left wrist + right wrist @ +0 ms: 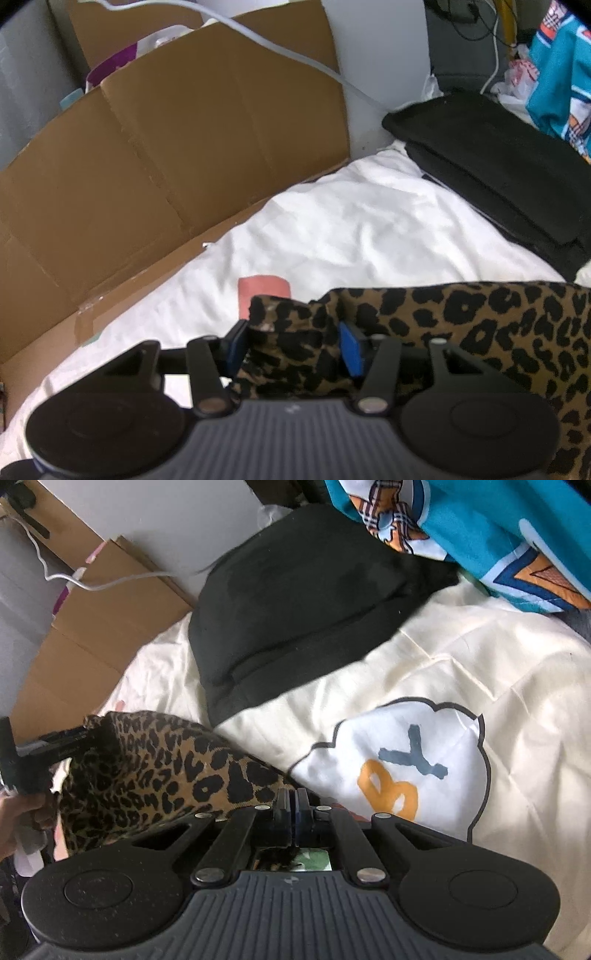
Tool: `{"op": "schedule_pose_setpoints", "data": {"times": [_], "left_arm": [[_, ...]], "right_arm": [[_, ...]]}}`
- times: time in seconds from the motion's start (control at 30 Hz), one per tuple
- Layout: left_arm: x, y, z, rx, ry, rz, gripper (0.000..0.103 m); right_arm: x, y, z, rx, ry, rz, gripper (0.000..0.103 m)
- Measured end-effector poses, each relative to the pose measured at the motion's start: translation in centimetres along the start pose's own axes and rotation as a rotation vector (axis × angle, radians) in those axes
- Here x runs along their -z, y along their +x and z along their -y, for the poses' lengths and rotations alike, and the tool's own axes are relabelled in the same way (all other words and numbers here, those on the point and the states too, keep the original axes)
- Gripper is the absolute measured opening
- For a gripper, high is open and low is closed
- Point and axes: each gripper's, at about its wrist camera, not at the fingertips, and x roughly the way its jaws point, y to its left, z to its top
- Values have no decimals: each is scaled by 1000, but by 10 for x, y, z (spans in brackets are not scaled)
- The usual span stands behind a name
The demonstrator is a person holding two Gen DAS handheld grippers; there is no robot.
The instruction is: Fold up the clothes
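A leopard-print garment (480, 332) hangs stretched between both grippers above a white bedcover (351, 229). My left gripper (293, 343) is shut on a bunched corner of it, and the fabric fills the gap between the blue pads (351, 347). In the right wrist view the same garment (147, 768) runs from the left gripper (85, 734) at the far left across to my right gripper (294, 805). The right jaws are pressed together on the cloth's thin edge. A hand (18, 812) holds the left gripper's handle.
Folded black clothes (498, 166) (295, 609) lie at the far side of the bed. A teal patterned cloth (480, 528) is behind them. An open cardboard box (147, 147) flanks the bed's left, with a white cable (295, 51) over it. A cloud print (406, 768) marks the cover.
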Motion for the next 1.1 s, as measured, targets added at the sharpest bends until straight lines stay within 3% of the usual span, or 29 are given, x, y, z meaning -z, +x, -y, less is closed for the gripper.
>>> {"op": "schedule_pose_setpoints", "data": {"times": [0.23, 0.33, 0.57, 0.7, 0.87, 0.97, 1.1], "left_arm": [[-4, -2, 2, -4, -13, 9, 56], [-6, -8, -1, -9, -19, 19, 61], [-17, -39, -11, -25, -34, 82, 60], [-21, -54, -20, 2, -60, 111, 59], [-13, -47, -9, 96, -30, 73, 28], [-7, -34, 3, 108, 17, 30, 23], [-5, -14, 2, 109, -22, 1, 19]], "right_arm": [[-6, 7, 1, 66, -25, 7, 0], [-2, 3, -1, 85, -38, 4, 0], [0, 3, -4, 109, -43, 14, 0], [0, 0, -4, 114, -48, 20, 0], [-2, -6, -8, 121, -43, 27, 0], [-4, -9, -4, 102, 11, 26, 2], [-11, -22, -6, 63, 22, 95, 2]]}}
